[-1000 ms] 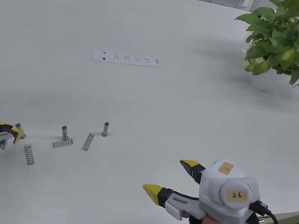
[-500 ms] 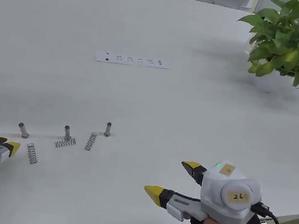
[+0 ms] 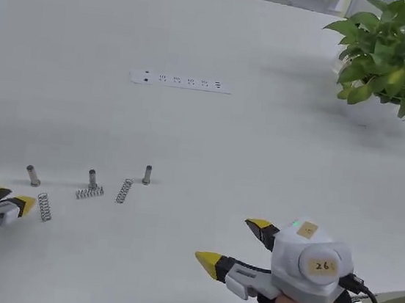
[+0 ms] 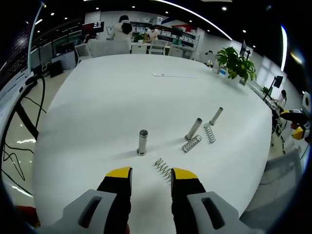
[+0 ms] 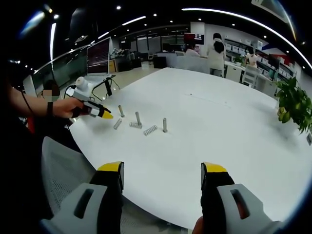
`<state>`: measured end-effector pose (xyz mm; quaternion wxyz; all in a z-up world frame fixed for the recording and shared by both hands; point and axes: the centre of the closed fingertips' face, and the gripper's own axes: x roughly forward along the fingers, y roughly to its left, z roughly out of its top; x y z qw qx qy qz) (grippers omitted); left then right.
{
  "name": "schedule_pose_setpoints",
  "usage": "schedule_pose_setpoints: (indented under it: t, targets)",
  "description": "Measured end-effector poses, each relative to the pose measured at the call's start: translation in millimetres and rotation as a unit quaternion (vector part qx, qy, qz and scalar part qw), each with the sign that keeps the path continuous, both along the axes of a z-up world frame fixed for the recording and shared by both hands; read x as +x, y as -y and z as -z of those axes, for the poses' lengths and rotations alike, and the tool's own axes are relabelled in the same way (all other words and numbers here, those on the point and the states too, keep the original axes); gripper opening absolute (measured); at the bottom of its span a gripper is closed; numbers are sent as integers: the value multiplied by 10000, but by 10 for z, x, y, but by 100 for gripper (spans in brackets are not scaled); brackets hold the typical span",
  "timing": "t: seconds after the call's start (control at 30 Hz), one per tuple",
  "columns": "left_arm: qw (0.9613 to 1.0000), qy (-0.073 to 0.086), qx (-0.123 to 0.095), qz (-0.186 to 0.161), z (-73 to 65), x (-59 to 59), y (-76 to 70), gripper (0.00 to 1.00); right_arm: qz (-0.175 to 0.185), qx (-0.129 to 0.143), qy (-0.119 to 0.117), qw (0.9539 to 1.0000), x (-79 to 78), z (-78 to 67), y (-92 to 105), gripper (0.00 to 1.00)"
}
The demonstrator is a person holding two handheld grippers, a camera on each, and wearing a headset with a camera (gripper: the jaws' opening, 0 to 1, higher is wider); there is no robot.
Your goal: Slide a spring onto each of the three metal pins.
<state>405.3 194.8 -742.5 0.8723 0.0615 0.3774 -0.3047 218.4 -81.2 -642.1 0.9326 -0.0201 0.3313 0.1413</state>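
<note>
The right hand-held gripper [image 3: 232, 242] hung wide open and empty over the near edge of the tabletop [image 3: 261, 151], just as it had a second before. The left hand-held gripper [image 3: 13, 199] had drawn back from the left pin [image 3: 33, 175], which it had covered a second earlier. Its jaws stood partly open on nothing, their tips just beside the nearest spring [image 3: 44, 207], which lay flat. Beyond, the middle spring [image 3: 89, 193] lay just beside the middle pin [image 3: 93, 179], and the right spring [image 3: 123, 190] lay near the right pin [image 3: 147, 174]. All three pins stood upright and bare. A power strip [image 3: 181, 82] lay farther off.
</note>
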Motion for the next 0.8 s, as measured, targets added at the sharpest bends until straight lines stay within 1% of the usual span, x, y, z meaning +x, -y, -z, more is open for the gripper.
schedule_pose_setpoints:
  t: [0.03, 0.1, 0.33, 0.4, 0.6, 0.67, 0.8]
  targets:
    - [10000, -4, -5, -4, 3, -6, 4, 27, 2, 7, -2, 10000, -3, 2, -2, 62]
    - [10000, -42, -52, -24, 22, -48, 39, 28, 4, 12, -4, 10000, -7, 5, -5, 62]
    - [9998, -144, -120, -60, 90, -171, 119, 28, -8, 8, -9, 10000, -16, 11, -11, 62]
    - [9997, -170, -139, -59, 99, -189, 134, 28, 0, 3, -6, 10000, -19, 6, -5, 62]
    - [9996, -202, -168, -64, 130, -200, 168, 26, 2, -1, -29, 10000, -31, 16, 2, 62]
    - [9998, -185, -107, -17, 159, -203, 193, 25, 1, 5, -24, 10000, -30, 15, 1, 62]
    - [9998, -193, -61, 5, 192, -198, 224, 25, 0, -2, -13, 10000, -24, 8, 2, 62]
